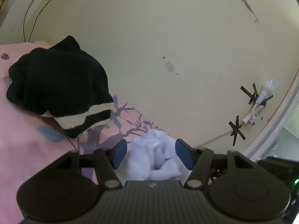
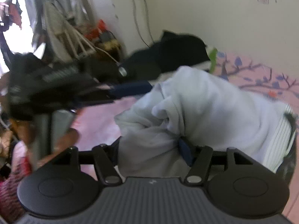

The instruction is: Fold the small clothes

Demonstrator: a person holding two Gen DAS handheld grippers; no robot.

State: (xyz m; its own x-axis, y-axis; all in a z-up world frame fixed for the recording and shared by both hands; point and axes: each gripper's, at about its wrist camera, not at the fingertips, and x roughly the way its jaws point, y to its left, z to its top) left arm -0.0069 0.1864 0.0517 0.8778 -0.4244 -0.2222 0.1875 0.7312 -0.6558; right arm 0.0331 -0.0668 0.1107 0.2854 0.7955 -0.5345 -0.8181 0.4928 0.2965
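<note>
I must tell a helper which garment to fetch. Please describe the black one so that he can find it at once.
Look at the pink sheet with the purple branch print, which lies against the cream wall. Near the wall sits a crumpled black garment. Two cream stripes at its edge set it apart from the plain white cloth nearby.

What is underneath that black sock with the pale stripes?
The black sock lies on a pink sheet printed with purple branches and a blue leaf. Whatever part of the print, or anything else, lies directly beneath it is covered.
</note>
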